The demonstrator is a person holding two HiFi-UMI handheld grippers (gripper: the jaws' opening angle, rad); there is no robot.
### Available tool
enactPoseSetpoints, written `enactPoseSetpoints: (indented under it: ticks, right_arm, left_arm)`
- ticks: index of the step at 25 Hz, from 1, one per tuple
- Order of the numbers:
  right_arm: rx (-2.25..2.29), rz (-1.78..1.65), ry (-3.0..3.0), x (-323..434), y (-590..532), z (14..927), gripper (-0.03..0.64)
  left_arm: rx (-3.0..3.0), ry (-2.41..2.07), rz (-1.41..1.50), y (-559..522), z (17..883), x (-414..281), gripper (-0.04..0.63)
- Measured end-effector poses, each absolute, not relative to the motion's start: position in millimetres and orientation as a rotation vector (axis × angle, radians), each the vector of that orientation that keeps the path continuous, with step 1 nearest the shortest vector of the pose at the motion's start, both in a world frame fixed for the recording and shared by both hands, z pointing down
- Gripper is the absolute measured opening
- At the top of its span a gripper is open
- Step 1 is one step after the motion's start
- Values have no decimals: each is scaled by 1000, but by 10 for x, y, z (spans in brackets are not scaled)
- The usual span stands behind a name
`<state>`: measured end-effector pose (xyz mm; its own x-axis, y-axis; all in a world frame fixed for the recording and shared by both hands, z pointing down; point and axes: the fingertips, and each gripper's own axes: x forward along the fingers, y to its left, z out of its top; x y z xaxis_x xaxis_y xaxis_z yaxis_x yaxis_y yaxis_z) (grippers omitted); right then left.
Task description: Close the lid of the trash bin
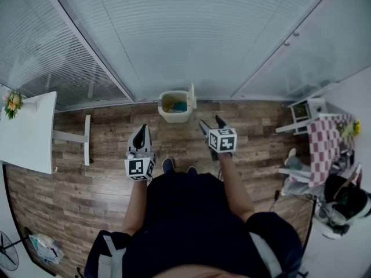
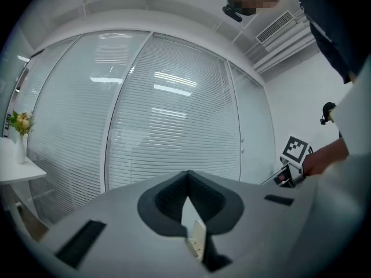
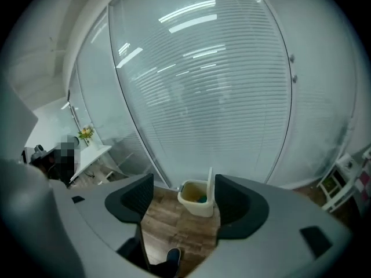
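The bin (image 1: 174, 109) stands on the floor (image 1: 110, 146), its lid (image 1: 192, 96) upright on the bin's right edge, so nothing is closed yet. The right gripper (image 1: 211, 123) points at the bin from well short of it, fingers released and empty. The left gripper (image 1: 142, 133) has its fingers clenched on nothing.

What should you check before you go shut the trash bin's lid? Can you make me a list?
1. Lid spotted: ok, it stands upright on the right side of the trash bin.
2. Right tool ready: ok, jaws apart, holding nothing.
3. Left tool out of the way: ok, shut and empty, off to the left.
4. Right tool at the lid: not ok, it is apart from the bin.
5. Rubbish below the rim: ok, it lies low inside.
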<state>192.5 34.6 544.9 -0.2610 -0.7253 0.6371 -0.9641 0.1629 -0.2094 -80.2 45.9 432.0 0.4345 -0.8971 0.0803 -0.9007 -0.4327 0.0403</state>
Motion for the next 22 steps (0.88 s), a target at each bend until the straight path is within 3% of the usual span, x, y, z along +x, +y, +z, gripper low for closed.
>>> enactPoseSetpoints:
  ticks: [8,22]
  right_arm:
    - [1487,1062,-1832,1991,498,5994,385]
    - [1425,1147,-1757,1965,457,6290,402]
  left_arm:
    - [2556,-1627,82,428,4389,-844,6]
    - [2550,-1637,86,385,4406,-982,6]
